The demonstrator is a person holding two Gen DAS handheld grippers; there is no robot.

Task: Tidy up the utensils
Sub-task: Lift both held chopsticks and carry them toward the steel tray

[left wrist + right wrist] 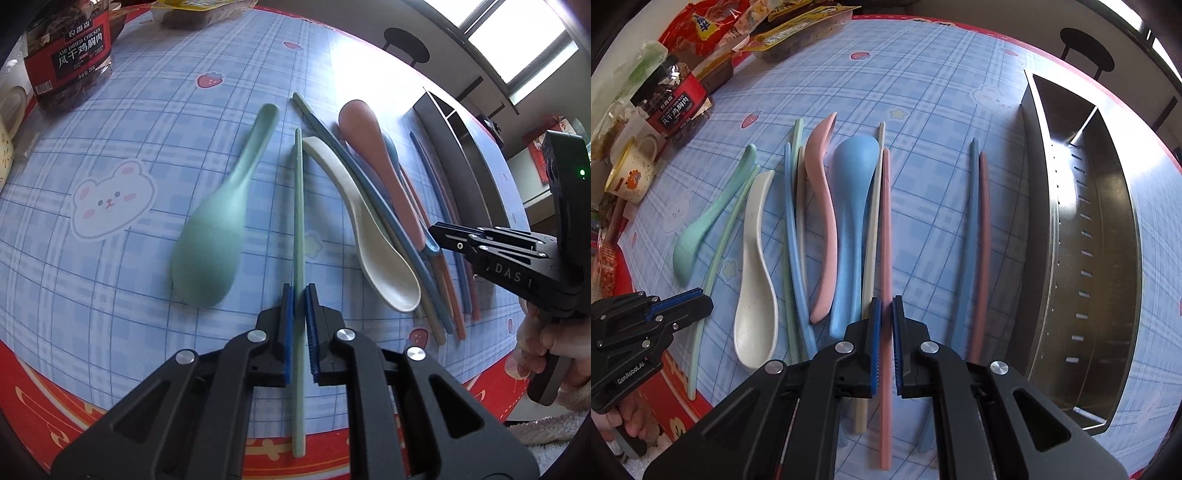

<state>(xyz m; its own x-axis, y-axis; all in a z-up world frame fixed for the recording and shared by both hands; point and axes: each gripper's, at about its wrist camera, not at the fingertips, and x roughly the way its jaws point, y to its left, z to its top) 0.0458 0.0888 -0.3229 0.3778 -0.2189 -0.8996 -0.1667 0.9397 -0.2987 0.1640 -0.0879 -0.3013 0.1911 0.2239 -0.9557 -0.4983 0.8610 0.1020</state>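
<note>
My left gripper [299, 291] points down at the table, its blue pads shut on a pale green chopstick [298, 206] that runs straight away from me. A green spoon [218, 229] lies left of it and a white spoon [373, 240] right of it. My right gripper [885, 301] is shut on a pink chopstick [885, 240], beside a cream chopstick [872, 236] and a blue spoon [853, 206]. A pink spoon [822, 206] rests left of the blue one. Both chopsticks appear to lie along the tablecloth. Each gripper shows in the other's view: right gripper [439, 230], left gripper [698, 295].
A steel utensil holder [1089, 240] lies at the right table edge. A blue chopstick [971, 240] and a dark pink chopstick [984, 240] lie beside it. A jar of dried chicken [70, 55], a mug [631, 173] and snack packets [701, 26] crowd the far left.
</note>
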